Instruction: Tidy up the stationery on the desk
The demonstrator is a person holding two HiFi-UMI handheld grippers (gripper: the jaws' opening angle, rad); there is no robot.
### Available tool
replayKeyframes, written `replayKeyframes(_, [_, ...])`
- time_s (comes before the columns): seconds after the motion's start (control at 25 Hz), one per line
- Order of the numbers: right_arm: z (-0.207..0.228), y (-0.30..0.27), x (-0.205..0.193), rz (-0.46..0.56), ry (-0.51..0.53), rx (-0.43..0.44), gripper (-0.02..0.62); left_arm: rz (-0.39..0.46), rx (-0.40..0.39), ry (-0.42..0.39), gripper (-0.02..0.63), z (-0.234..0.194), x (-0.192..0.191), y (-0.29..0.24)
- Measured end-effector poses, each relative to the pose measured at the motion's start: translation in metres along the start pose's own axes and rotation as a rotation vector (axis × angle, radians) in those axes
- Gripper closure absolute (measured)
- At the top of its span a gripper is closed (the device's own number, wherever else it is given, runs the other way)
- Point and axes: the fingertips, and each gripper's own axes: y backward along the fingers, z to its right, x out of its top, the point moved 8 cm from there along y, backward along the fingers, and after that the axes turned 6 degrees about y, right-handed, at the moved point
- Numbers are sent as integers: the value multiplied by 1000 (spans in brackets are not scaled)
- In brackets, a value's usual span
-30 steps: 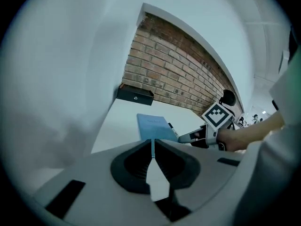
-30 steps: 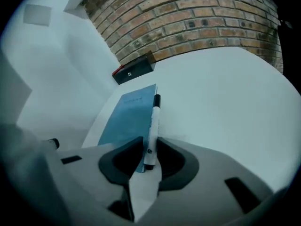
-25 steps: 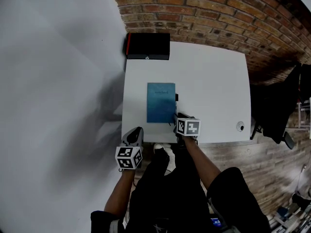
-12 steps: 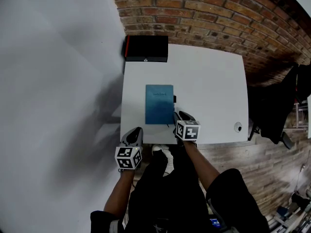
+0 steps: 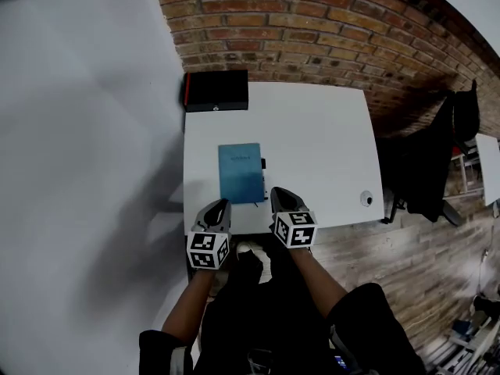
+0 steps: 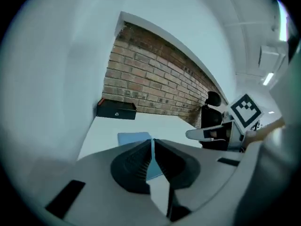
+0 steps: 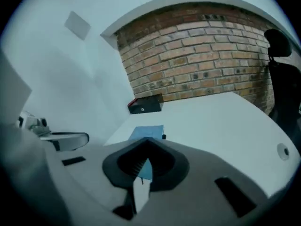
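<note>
The right gripper (image 5: 278,195) has just been closed on nothing and is drawn back from the blue notebook (image 5: 240,173), left flat near the front edge of the worktop (image 5: 320,131), while the left gripper (image 5: 219,206) is held shut and empty, so a fresh grasp is judged needed.

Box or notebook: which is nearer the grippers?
The blue notebook, flat just ahead of the left gripper and right gripper; the black box sits at the far corner.

I'm getting soft, even light; the tabletop (image 5: 312,131) is glaring white, a faint shadow is falling across the wall (image 5: 94,233), edges are bending, and foregrounds are blurring.
</note>
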Motion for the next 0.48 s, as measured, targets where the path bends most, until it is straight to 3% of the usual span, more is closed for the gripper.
replayKeyframes(0.32, [-15,79,41,229,103,-50,574,80,-30,-104,572,43,31,14])
replayKeyframes(0.48, [-23,102,51,293,141,-47,574,115,-38,-123,572,53,42,25])
